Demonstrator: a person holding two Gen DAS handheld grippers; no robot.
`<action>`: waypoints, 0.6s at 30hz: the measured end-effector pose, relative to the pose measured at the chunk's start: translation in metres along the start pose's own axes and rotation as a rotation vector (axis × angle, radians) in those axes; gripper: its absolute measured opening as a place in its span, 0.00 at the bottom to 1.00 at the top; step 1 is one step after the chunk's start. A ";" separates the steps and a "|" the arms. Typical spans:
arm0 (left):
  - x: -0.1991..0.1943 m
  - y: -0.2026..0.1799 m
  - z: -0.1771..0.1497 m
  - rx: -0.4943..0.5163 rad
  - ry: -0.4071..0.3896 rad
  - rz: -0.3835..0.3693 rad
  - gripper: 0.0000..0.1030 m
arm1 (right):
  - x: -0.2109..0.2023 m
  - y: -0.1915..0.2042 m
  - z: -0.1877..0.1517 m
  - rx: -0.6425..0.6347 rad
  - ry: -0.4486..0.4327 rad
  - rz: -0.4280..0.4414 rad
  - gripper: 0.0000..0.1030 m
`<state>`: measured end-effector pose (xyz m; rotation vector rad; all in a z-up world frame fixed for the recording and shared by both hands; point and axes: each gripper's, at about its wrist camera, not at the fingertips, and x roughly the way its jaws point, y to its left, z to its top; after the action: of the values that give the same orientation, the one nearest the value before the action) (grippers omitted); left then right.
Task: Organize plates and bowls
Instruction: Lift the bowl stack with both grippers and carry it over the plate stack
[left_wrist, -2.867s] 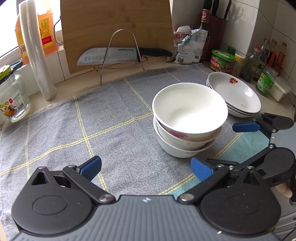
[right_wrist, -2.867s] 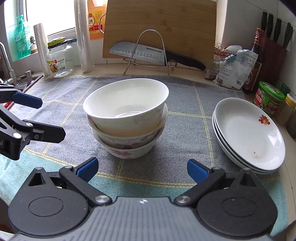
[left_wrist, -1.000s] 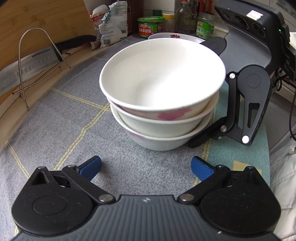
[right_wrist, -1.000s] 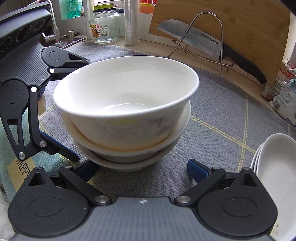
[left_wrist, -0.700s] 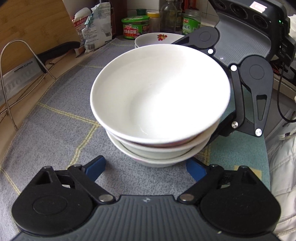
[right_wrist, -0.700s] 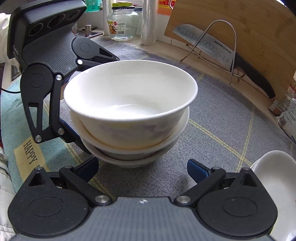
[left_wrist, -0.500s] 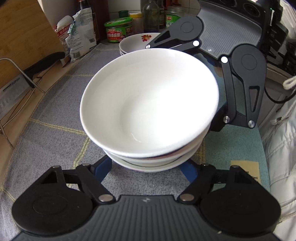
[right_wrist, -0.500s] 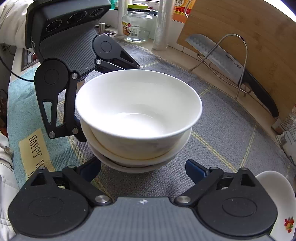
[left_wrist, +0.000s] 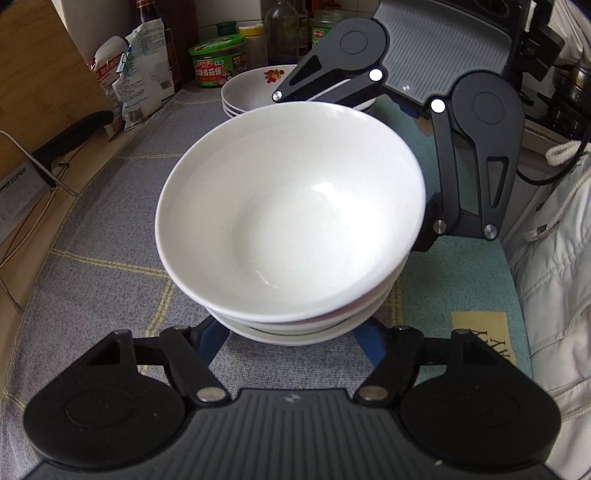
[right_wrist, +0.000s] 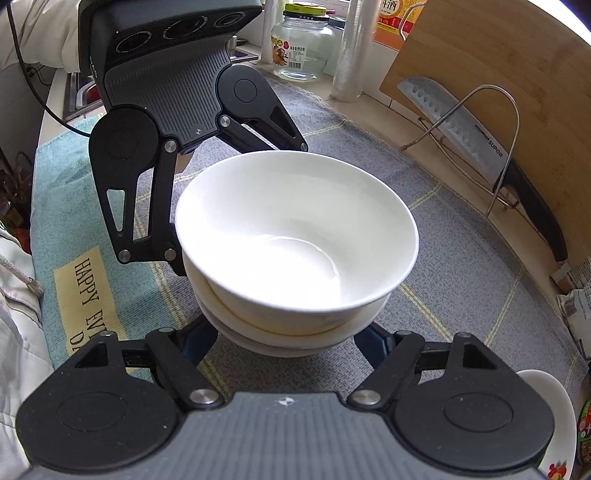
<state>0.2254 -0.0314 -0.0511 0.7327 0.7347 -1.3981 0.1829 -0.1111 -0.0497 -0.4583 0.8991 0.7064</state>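
Observation:
Three white bowls (left_wrist: 291, 206) (right_wrist: 295, 236) sit nested on the grey checked cloth (left_wrist: 110, 266). My left gripper (left_wrist: 290, 341) reaches under the near side of the stack. Its jaws are closing, with the lowest bowl's foot between the blue pads (left_wrist: 212, 338), whose tips are hidden beneath the bowl. My right gripper (right_wrist: 284, 345) does the same from the opposite side, its jaws also closing around the foot. In each view the other gripper shows behind the stack. A stack of white flowered plates (left_wrist: 255, 86) (right_wrist: 550, 417) rests beyond the bowls.
A cutting board (right_wrist: 509, 81) leans at the back, with a cleaver (right_wrist: 461, 129) on a wire rack. A glass jar (right_wrist: 303, 48), a green-lidded tin (left_wrist: 218, 61) and bottles line the counter. A teal mat (right_wrist: 74, 236) and a white sleeve (left_wrist: 554, 258) lie at the counter's front edge.
Both grippers have rolled and tipped over the bowl stack from opposite sides. Their jaws have narrowed from wide open to close around the lowest bowl's foot.

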 end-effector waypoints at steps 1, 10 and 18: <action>0.000 -0.001 0.000 -0.001 0.004 0.001 0.71 | 0.000 0.000 0.000 0.004 0.000 -0.001 0.81; -0.003 -0.006 0.005 -0.001 0.027 0.006 0.71 | -0.006 0.006 -0.002 -0.002 -0.003 -0.006 0.81; -0.011 -0.018 0.020 -0.004 0.067 0.068 0.71 | -0.025 0.003 -0.006 -0.017 -0.038 -0.007 0.81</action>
<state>0.2071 -0.0418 -0.0314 0.7972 0.7574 -1.3151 0.1667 -0.1220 -0.0320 -0.4614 0.8565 0.7146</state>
